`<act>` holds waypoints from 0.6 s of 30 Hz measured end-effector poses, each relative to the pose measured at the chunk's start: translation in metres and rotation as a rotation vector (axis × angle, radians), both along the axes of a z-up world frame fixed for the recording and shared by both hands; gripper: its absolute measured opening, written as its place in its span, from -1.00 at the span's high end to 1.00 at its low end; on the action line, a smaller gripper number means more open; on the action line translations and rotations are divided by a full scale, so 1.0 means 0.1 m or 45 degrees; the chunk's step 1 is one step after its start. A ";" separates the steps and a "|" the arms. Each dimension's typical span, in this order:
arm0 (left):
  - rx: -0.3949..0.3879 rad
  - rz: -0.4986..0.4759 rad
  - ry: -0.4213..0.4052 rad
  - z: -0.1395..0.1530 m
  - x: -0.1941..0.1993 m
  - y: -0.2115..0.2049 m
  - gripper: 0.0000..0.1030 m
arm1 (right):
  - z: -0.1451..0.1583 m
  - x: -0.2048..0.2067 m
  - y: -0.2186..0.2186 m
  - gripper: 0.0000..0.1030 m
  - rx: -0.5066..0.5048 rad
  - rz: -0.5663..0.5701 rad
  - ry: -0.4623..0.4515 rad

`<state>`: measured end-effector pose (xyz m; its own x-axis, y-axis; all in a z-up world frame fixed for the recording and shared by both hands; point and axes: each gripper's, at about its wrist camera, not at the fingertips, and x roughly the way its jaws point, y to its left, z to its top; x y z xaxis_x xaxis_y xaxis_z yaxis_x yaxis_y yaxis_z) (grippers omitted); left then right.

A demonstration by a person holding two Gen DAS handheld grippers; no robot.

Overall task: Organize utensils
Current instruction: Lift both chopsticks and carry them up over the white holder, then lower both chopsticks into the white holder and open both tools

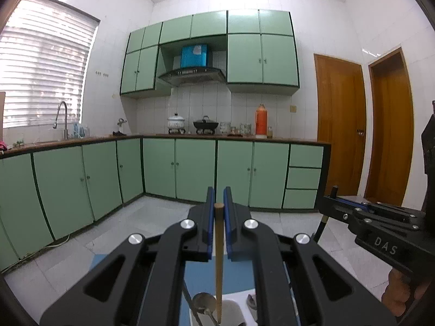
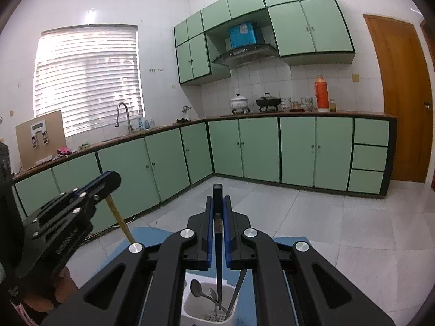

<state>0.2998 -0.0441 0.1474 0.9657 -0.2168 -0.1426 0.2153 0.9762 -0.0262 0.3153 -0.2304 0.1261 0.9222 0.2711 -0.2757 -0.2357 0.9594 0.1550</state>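
My left gripper [image 1: 219, 203] is shut on a wooden chopstick [image 1: 218, 258] that hangs upright, its tip down in a white utensil holder [image 1: 233, 309] beside a metal spoon [image 1: 202, 303]. My right gripper [image 2: 217, 202] is shut on a black chopstick [image 2: 218, 244], upright, its tip down in the white holder [image 2: 195, 307], which also holds spoons [image 2: 196, 289] and another dark utensil [image 2: 239, 288]. The right gripper also shows at the right of the left wrist view [image 1: 337, 203]. The left gripper with its wooden chopstick [image 2: 119, 217] shows at the left of the right wrist view.
The holder stands on a blue mat [image 2: 152, 236] on a table. Beyond are a tiled floor [image 2: 326, 217], green kitchen cabinets [image 1: 195, 171], a counter with pots and an orange flask [image 1: 261, 121], a sink tap [image 1: 64, 116] and wooden doors [image 1: 339, 125].
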 end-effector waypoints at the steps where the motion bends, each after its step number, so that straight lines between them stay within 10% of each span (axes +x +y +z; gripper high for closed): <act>1: 0.002 0.001 0.008 -0.03 0.03 0.01 0.89 | -0.04 0.02 0.00 0.87 0.000 0.002 0.008; 18: -0.002 0.004 0.138 -0.50 0.21 0.18 0.88 | -0.55 0.12 0.00 0.87 0.026 0.020 0.123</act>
